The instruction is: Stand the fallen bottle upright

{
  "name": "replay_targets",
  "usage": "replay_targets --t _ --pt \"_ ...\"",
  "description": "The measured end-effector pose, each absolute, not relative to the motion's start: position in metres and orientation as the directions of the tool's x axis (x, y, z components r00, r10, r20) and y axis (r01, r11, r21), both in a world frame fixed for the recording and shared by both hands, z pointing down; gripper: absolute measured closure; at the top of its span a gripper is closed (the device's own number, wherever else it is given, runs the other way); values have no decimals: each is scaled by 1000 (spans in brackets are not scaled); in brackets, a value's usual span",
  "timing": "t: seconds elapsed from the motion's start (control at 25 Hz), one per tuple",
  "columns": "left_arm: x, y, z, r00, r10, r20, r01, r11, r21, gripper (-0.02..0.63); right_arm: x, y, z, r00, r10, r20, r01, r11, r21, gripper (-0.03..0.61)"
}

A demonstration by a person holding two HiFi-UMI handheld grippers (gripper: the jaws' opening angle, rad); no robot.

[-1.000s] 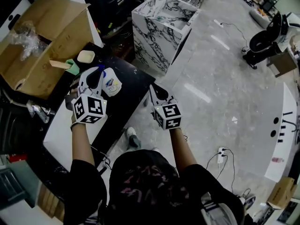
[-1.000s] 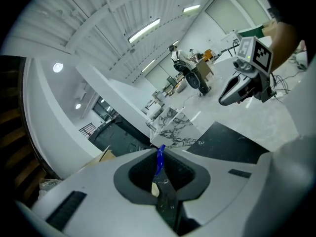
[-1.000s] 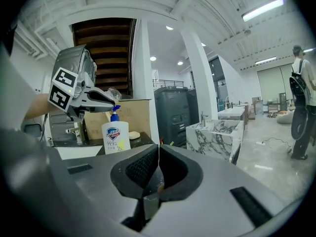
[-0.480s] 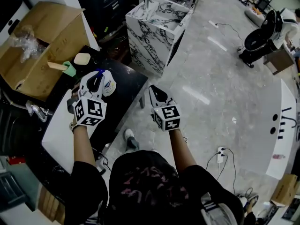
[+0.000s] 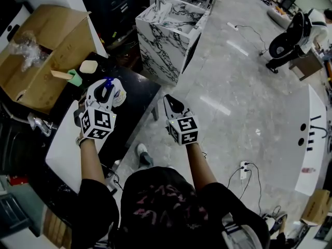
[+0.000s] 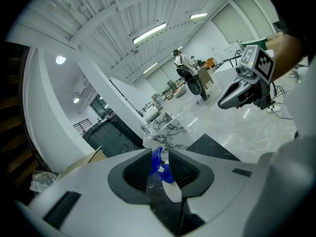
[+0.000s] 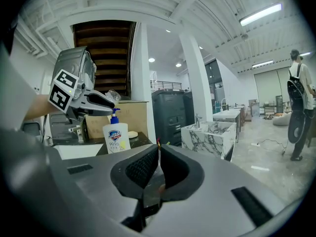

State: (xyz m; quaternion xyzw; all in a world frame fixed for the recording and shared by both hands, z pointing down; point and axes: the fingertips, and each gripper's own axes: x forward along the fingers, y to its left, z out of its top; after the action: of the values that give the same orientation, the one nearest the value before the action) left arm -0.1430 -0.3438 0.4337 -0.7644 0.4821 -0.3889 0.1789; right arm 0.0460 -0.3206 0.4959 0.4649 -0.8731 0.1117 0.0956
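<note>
Inspector: Bottle (image 5: 119, 95), head view: on the black table (image 5: 141, 98), under the left gripper (image 5: 105, 86); its stance is hard to judge there.
Clerk: Left gripper view?
Inspector: Jaws have just been opening, with the blue pump (image 6: 159, 164) between them, unpressed. Right gripper view: bottle upright, base hidden; right gripper (image 7: 158, 154) closed, empty. Judged done bar withdrawal.

Left tool (image 6: 161, 157) jaws: they have just been opening and now stand wider apart than a second ago.
Between the jaws: the blue pump head (image 6: 157, 163) of the pump bottle (image 7: 116, 138), now with a gap beside it on the left pad's side.
Pump bottle, head view: a second ago its label showed plainly to the right of the left tool; now only a sliver shows.
</note>
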Motion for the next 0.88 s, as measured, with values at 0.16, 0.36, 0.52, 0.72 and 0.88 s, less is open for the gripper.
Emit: replay_targets --t 0.16,0.36,0.52,0.72,0.88 --pt "-142 -341 431 251 -877 409 -628 -469 -621 485 47 -319 495 -545 -794 268 -836 538 -108 561" --pt "-146 -334 410 268 -899 347 -681 -431 -592 480 46 -317 490 -547 -797 256 -835 541 -98 561" --pt "-152 -321 387 262 -923 283 -757 -378 -533 480 46 -313 483 -553 -797 243 -831 550 -90 561" --pt "-162 -297 374 240 -949 206 -862 -306 -404 513 46 -305 466 -560 -800 213 -826 558 -75 562" --pt "-174 -274 369 214 -967 136 -932 -244 -269 537 51 -293 451 -562 -807 182 -826 561 -64 565"
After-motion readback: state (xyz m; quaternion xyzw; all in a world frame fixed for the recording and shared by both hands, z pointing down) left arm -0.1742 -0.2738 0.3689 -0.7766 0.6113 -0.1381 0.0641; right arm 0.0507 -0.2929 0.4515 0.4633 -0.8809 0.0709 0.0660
